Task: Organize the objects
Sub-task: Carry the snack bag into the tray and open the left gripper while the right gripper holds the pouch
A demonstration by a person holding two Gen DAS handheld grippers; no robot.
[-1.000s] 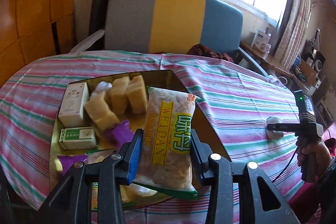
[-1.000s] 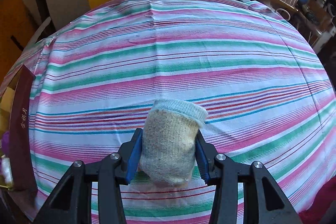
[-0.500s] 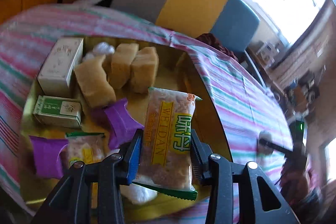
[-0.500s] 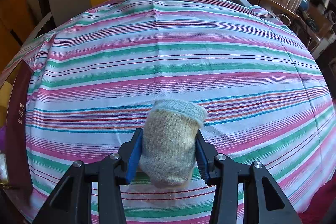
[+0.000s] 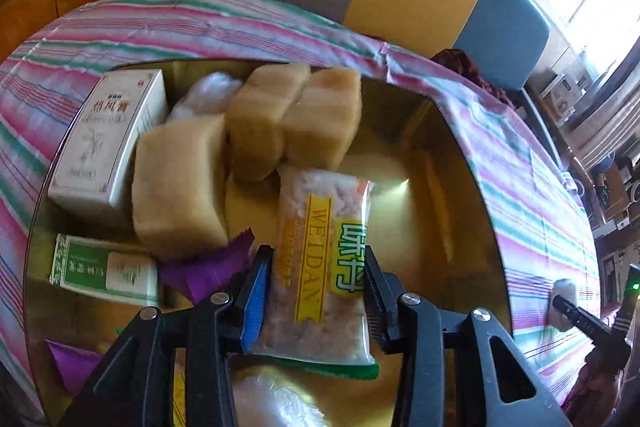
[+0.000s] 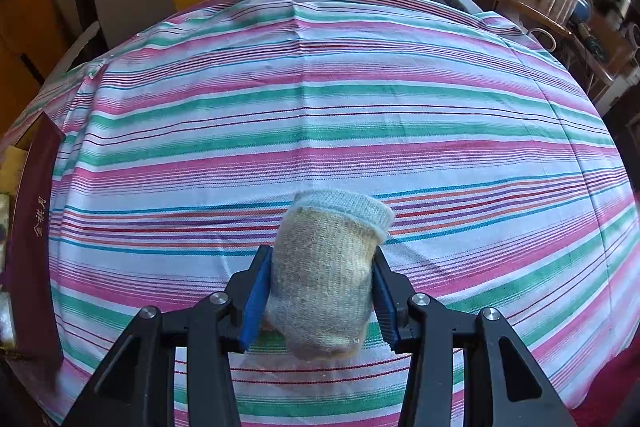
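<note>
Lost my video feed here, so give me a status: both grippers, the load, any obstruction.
Left gripper shut on snack packet, over gold tray. Right gripper shut on rolled sock, above striped tablecloth. Tray crowded: sponge blocks, boxes; bare patch right.

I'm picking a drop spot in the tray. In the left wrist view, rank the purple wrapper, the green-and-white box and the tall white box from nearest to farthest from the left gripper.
From the left gripper, shut on the snack packet:
1. Purple wrapper, just left of the fingers.
2. Green-and-white box, further left, lying flat.
3. Tall white box, at the tray's far left corner.
</note>
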